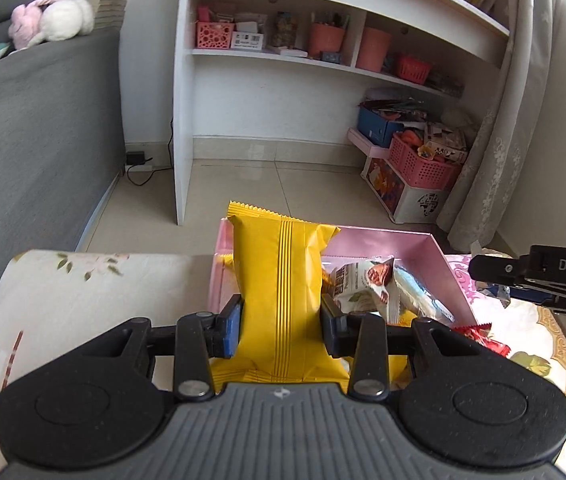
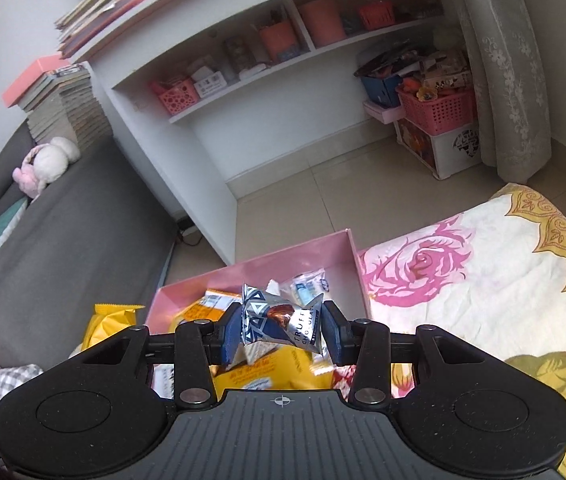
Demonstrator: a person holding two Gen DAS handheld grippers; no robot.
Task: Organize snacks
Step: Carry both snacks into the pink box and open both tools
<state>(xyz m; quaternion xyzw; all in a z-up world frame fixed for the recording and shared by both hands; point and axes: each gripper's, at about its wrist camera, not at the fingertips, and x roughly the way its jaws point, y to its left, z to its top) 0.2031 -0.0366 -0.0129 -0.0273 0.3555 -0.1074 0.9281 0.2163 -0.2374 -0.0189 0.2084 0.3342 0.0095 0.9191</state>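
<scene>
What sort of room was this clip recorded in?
Most likely a lived-in bedroom or children's room at home: a white desk with shelves of pink baskets and pots, a plush toy on a grey sofa, and a floral bedsheet under the pink box of snacks.

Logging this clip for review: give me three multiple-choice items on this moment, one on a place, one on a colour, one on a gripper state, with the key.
1. Where is the white snack packet?
A. inside the pink box
B. on the floor
C. on the shelf

2. What colour is the bag in the left gripper?
A. red
B. yellow
C. green

3. The right gripper is:
A. open and empty
B. lying on the sofa
C. shut on the truffle chocolate packet

Key: 1 A, box walls surround it; 2 B, yellow wrapper; 3 C, pads press both sides.
</scene>
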